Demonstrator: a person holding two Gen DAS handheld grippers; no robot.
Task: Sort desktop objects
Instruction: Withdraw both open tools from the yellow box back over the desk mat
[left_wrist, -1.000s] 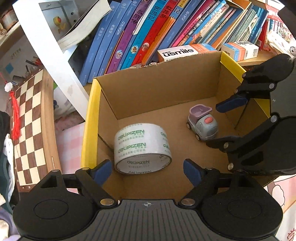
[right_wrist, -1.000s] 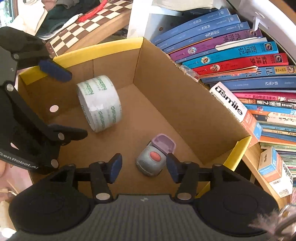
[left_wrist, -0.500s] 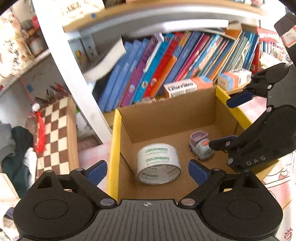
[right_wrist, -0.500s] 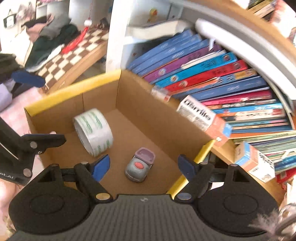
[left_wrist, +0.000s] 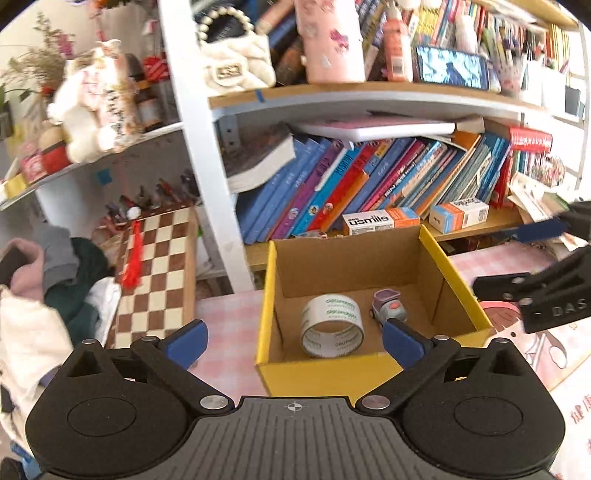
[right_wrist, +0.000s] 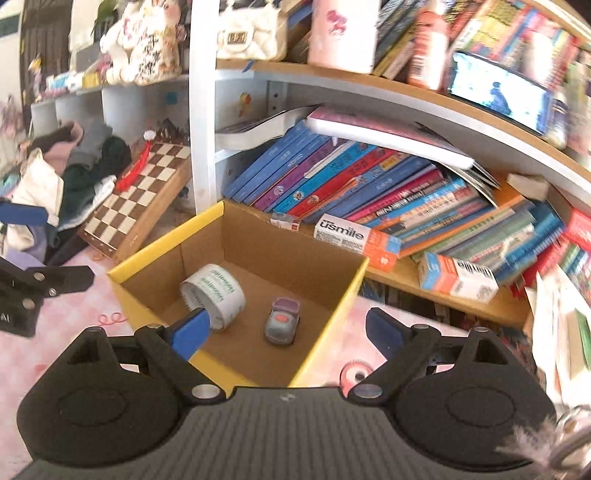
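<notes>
An open cardboard box with yellow flaps (left_wrist: 266, 295) (right_wrist: 166, 251) stands on a pink desk mat below the bookshelf. Inside it lie a roll of white tape (left_wrist: 331, 325) (right_wrist: 214, 295) on the left and a small grey toy car with a purple top (left_wrist: 388, 310) (right_wrist: 282, 322) on the right. My left gripper (left_wrist: 293, 341) is open and empty, held above and in front of the box. My right gripper (right_wrist: 288, 328) is open and empty, above the box's right front corner; it also shows at the right edge of the left wrist view (left_wrist: 535, 266).
A bookshelf with leaning books (left_wrist: 369, 188) and a usmile carton (left_wrist: 369, 221) (right_wrist: 343, 232) stands behind the box. A chessboard (left_wrist: 155, 273) (right_wrist: 144, 192) and a pile of clothes (left_wrist: 44, 280) lie to the left. Pink mat (right_wrist: 74, 321) surrounds the box.
Both grippers have pulled up and back out of the box, so the box looks smaller and the shelves above show. The tape and the toy car have stayed in the box.
</notes>
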